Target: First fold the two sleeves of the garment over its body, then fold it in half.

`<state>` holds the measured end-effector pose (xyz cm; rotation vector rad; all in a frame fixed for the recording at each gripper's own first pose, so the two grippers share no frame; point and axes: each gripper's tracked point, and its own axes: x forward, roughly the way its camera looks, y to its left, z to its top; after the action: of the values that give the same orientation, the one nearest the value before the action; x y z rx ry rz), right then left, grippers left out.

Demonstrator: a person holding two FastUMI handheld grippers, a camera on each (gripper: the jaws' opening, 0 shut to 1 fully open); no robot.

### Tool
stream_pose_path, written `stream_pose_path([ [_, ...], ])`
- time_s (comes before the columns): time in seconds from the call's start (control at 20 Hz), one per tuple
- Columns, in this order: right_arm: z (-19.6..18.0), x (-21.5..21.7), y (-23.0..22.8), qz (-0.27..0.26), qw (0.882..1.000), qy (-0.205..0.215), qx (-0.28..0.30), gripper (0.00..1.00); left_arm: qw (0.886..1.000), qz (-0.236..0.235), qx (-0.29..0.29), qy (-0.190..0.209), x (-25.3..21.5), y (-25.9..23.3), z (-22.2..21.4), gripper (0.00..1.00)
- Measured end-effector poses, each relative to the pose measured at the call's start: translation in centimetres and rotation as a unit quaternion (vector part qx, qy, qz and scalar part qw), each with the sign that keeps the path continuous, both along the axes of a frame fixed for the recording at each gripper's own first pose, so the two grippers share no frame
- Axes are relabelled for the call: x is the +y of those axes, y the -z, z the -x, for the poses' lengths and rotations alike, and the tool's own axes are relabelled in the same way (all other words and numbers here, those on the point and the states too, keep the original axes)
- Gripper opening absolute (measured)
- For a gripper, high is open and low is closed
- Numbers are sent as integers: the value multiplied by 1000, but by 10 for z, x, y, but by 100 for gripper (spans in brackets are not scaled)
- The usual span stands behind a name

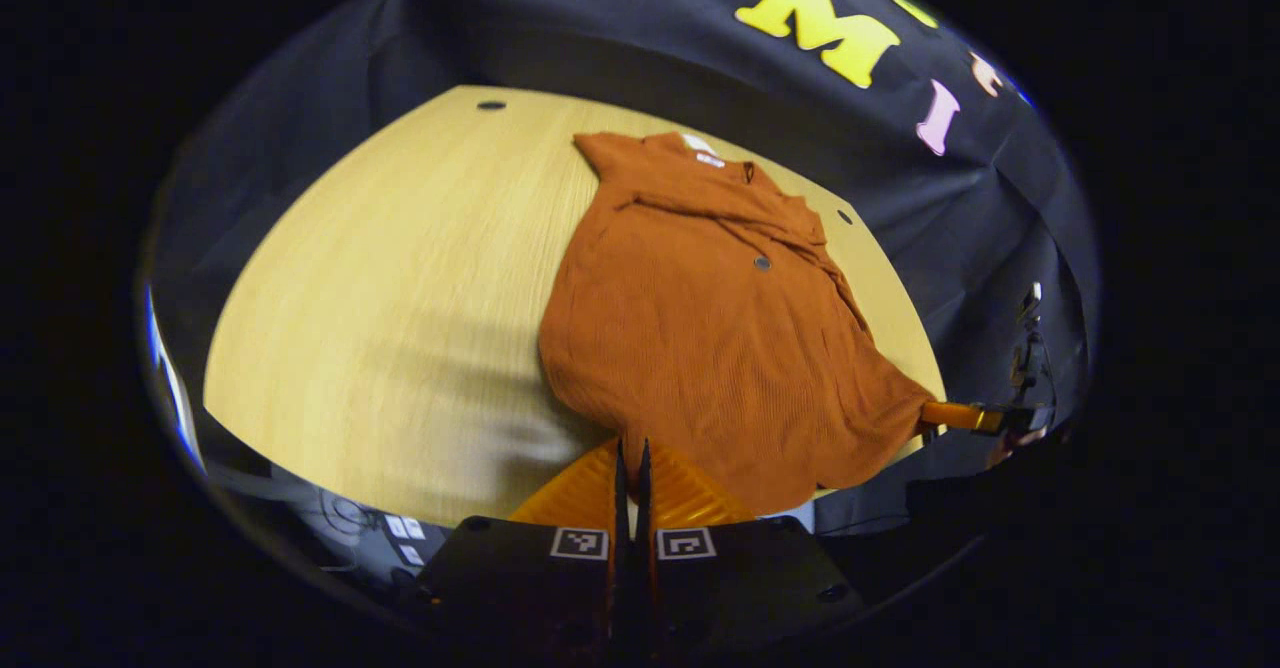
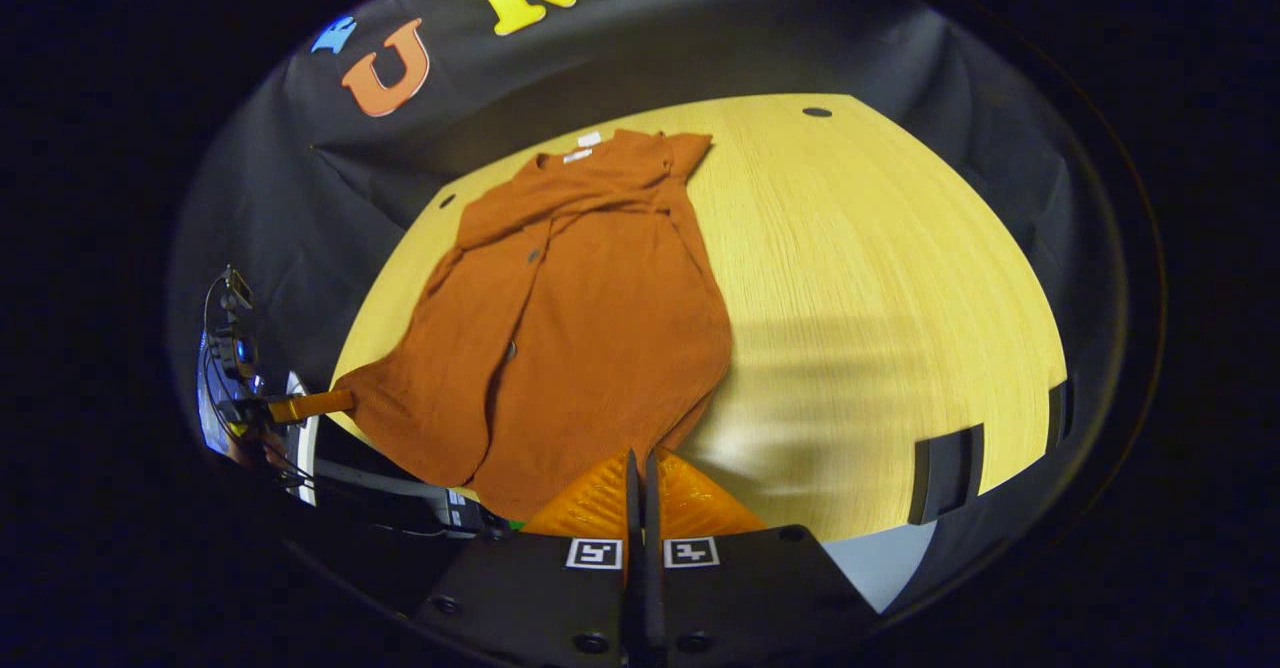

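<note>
left gripper (image 1: 630,453) closed, fingers pinched on the near hem of the garment (image 1: 700,328), at one corner. right gripper (image 2: 641,460) likewise closed on the hem at the other corner, seen also in the left gripper view (image 1: 960,415) at the cloth's far edge. orange garment spread flat on the wooden surface (image 1: 400,298), both sleeves folded across the body, collar toward the black wall.

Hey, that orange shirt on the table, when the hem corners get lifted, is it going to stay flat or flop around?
The shirt will probably flop: it already lies in soft folds and wrinkles near the collar. Its ribbed knit looks thin, so likely light. On the smooth wooden table it may slide or drag rather than stay put. The hem corners pinched at each gripper look stretched into points, suggesting some give.
</note>
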<state>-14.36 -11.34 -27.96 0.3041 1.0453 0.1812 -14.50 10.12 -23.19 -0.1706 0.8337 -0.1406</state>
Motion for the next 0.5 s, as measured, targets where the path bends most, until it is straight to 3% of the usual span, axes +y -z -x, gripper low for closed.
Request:
stream_pose_path([
  [0.15,-25,4,-33,-16,999,20,-35,0,995,-46,-74,43,4,-38,-21,4],
  [0.5,-86,10,-126,-27,990,54,-130,0,983,-11,-166,71,6,-126,-71,4],
])
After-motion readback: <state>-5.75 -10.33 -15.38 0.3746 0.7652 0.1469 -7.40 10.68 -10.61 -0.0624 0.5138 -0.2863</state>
